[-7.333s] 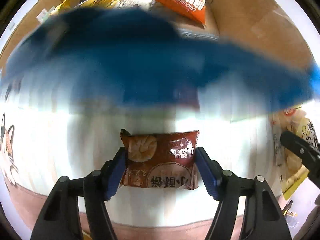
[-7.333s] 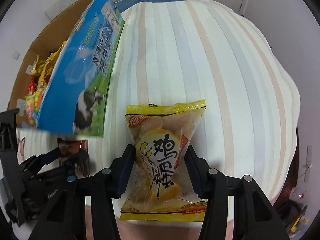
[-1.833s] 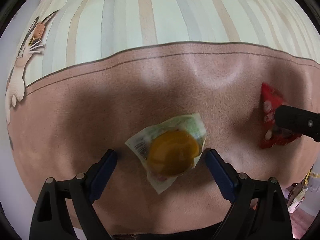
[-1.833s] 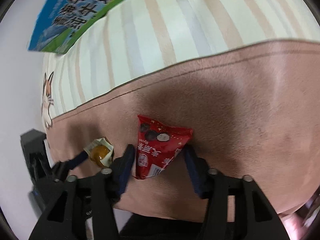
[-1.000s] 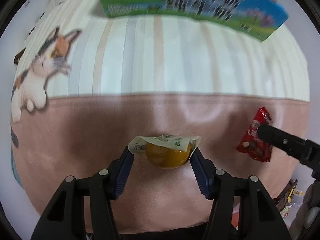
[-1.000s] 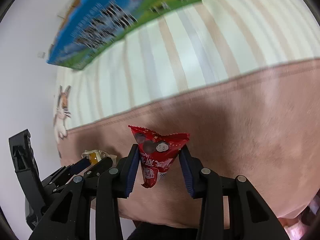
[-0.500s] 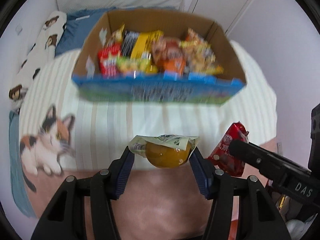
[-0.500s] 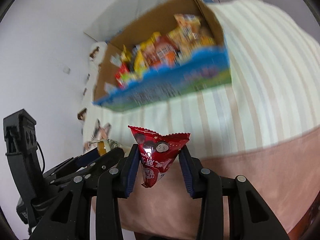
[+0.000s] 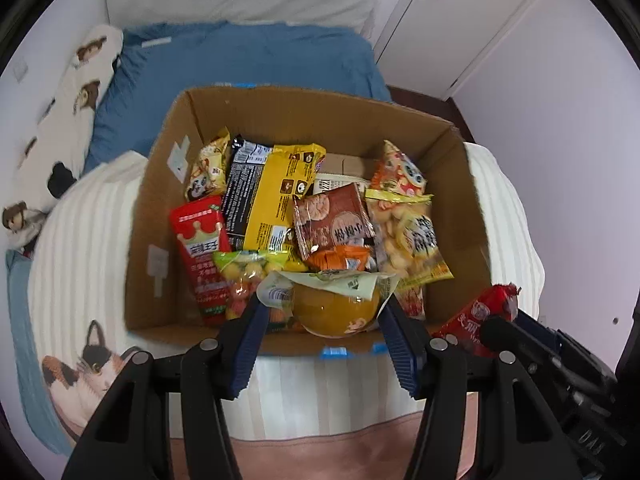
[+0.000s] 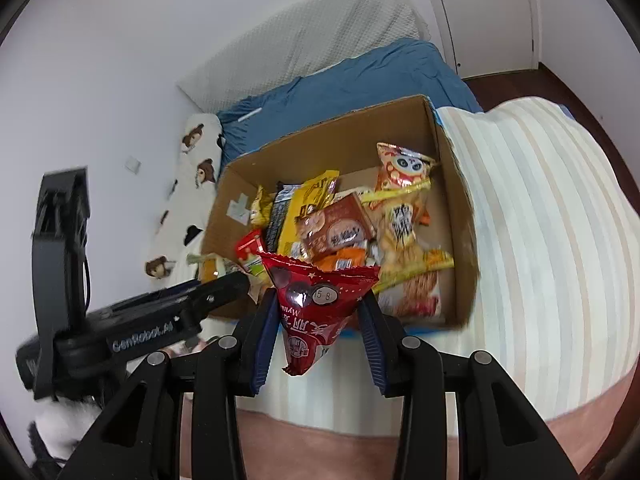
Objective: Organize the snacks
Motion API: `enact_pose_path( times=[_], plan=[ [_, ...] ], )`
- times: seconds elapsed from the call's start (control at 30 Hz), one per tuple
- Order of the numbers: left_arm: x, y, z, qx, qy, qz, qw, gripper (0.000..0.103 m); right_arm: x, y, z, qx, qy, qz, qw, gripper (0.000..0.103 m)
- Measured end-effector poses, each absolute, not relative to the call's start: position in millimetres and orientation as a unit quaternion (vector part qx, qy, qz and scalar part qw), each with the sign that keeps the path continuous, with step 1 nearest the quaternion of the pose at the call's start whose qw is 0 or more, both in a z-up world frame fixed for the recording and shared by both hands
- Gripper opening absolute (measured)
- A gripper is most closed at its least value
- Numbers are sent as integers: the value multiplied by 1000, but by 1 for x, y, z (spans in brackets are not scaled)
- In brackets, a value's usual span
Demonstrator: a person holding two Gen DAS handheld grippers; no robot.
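- Orange jelly cup with a pale peel-off lid (image 9: 335, 312) sits clenched between the blue-padded jaws of the left gripper (image 9: 325, 322), held in the air over the near wall of the brown cardboard box (image 9: 256, 124).
- Red triangular foil snack packet (image 10: 316, 312) is pinched between the jaws of the right gripper (image 10: 318, 322), its point hanging down below them, just short of the box's near wall (image 10: 466, 216).
- Beyond both sets of jaws the box is packed with snacks: a yellow and black biscuit pack (image 9: 276, 196), a brown rice-cracker packet (image 9: 332, 220), a red pouch with a crown (image 9: 200, 248) and a yellow-edged clear bag of egg cakes (image 9: 412, 240).
- The box rests on a bed with a cream striped blanket (image 10: 540, 220) that has a printed cat (image 9: 76, 376) left of the left jaws.
- A blue sheet (image 9: 248, 60) lies beyond the box.
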State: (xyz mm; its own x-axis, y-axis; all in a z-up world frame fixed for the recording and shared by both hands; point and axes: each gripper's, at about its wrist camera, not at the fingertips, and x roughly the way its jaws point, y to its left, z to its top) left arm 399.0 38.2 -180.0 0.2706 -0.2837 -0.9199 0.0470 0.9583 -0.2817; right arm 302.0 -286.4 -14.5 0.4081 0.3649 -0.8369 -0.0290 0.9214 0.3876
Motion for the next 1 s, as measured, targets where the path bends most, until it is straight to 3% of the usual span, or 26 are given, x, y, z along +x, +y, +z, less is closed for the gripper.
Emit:
enact_pose_path(
  times=[0.2,0.27,0.3,0.33,0.4,0.47,0.5,0.53,1.0],
  plan=[
    [426,40,-223,-123,654,-107,738,57,337,-281,-56,144,585,111,790,44],
    [428,41,-233,-123,666,-100,729,57,344,-283,-74,151,607,101,773,64],
    [428,42,-237,-122,671,-94,726,57,345,-284,-78,149,612,97,771,82],
    [428,42,-240,-120,674,-88,723,59,346,-285,-81,143,614,90,771,88],
    [428,44,-244,-110,678,-78,722,61,347,-287,-81,132,610,74,778,88],
    [427,46,-244,-104,675,-70,727,72,350,-290,-79,119,608,60,783,95],
    [427,47,-243,-99,671,-64,732,87,350,-289,-77,108,608,53,785,96],
    [427,48,-241,-94,668,-59,736,94,351,-288,-75,91,606,43,789,96],
    [420,59,-211,-56,632,-21,773,95,350,-286,-72,26,605,-17,796,98]
  ],
)
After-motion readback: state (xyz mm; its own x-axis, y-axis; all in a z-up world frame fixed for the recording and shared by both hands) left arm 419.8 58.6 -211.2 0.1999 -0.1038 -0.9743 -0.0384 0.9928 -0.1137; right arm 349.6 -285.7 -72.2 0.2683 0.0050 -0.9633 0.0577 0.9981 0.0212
